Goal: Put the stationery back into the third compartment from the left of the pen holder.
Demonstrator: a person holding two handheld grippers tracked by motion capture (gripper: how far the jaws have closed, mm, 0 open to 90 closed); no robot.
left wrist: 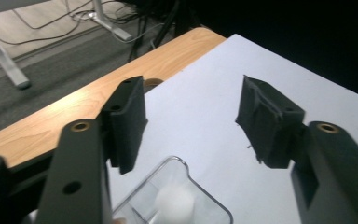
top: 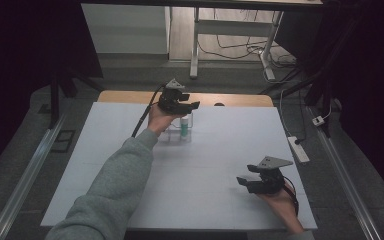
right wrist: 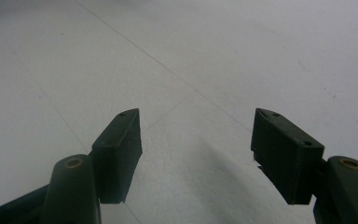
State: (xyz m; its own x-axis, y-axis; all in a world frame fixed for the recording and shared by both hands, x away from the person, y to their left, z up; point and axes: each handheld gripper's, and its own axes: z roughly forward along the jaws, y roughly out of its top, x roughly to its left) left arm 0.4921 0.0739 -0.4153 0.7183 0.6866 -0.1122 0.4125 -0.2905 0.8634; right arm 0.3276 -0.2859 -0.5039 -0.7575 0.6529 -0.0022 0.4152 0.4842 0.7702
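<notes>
From the high view I see my left arm stretched far across the counter [top: 130, 150], left tongs [top: 192, 106] above one clear container [top: 172, 134] holding one green-and-white bottle [top: 184, 126], while the right tongs [top: 244, 182] hover near-right. The left gripper view shows those jaws spread, empty, over the container's rim [left wrist: 186, 164] and the bottle's white cap [left wrist: 175, 200]. The right gripper view shows spread jaws over bare counter.

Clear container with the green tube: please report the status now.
Left tongs open above clear container, nothing between them. Right tongs open, empty, over bare white table. Green tube upright inside container. Nothing in the way.
</notes>
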